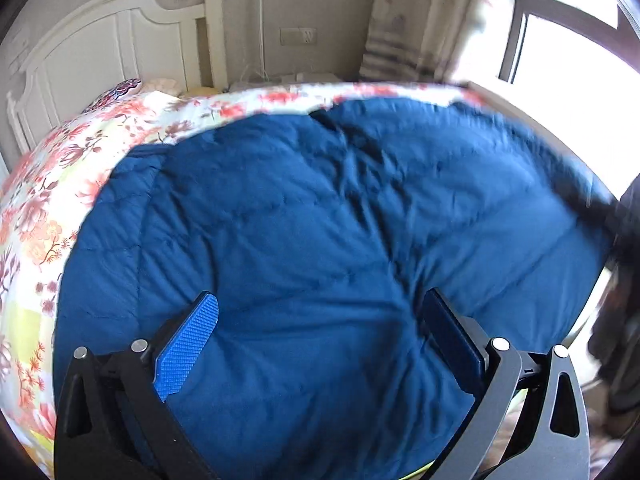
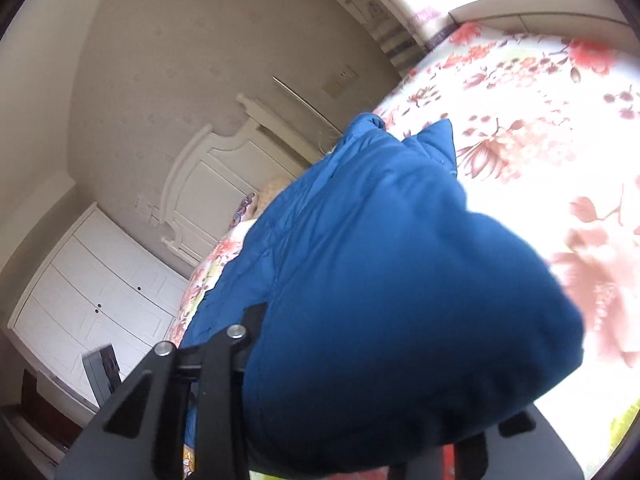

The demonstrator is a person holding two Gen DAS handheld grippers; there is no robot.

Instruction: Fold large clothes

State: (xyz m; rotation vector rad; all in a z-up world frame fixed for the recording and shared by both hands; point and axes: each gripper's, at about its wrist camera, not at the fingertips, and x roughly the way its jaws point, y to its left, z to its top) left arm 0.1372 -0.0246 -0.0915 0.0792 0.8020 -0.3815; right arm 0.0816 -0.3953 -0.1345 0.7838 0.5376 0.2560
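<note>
- Blue quilted jacket spread over floral bedsheet, white headboard behind.
- L gripper: we see jaws wide apart, jacket fabric between, nothing pinched.
- R gripper: jacket fold bunched over fingers; we can't tell jaw gap or grip.

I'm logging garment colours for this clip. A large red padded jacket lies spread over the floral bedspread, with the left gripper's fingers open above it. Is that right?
Not quite: the padded jacket is dark blue, not red, as the left wrist view shows. The rest holds: it lies spread over the floral bedspread, and the left gripper has its fingers open above it.
</note>
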